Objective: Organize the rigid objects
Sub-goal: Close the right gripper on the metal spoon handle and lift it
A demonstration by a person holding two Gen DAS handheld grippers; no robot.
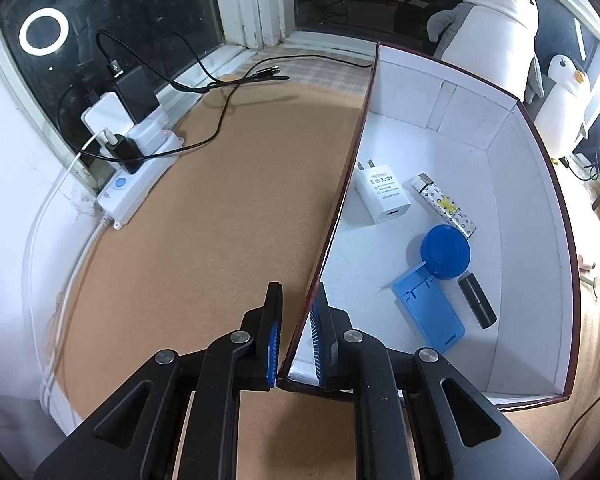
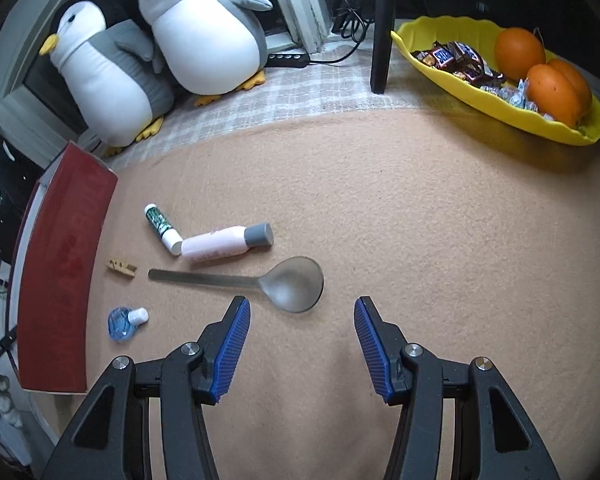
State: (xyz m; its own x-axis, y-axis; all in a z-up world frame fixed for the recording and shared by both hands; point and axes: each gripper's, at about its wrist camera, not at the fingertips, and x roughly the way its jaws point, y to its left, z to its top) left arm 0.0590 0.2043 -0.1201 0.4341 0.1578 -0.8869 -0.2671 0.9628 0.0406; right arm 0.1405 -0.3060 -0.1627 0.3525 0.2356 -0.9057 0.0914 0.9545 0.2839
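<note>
Box (image 1: 532, 208) was the anchor: only the left wrist view looked inside it, showing a white charger (image 1: 382, 194), blue lid (image 1: 445, 252), blue stand (image 1: 428, 314) and black cylinder (image 1: 477, 300) on its floor. The right view alone showed the spoon (image 2: 260, 282) outside the box, just ahead of the right gripper (image 2: 302, 306), whose jaws stood apart and empty. The left gripper (image 1: 296, 300) was clamped on the box's near wall.
</note>
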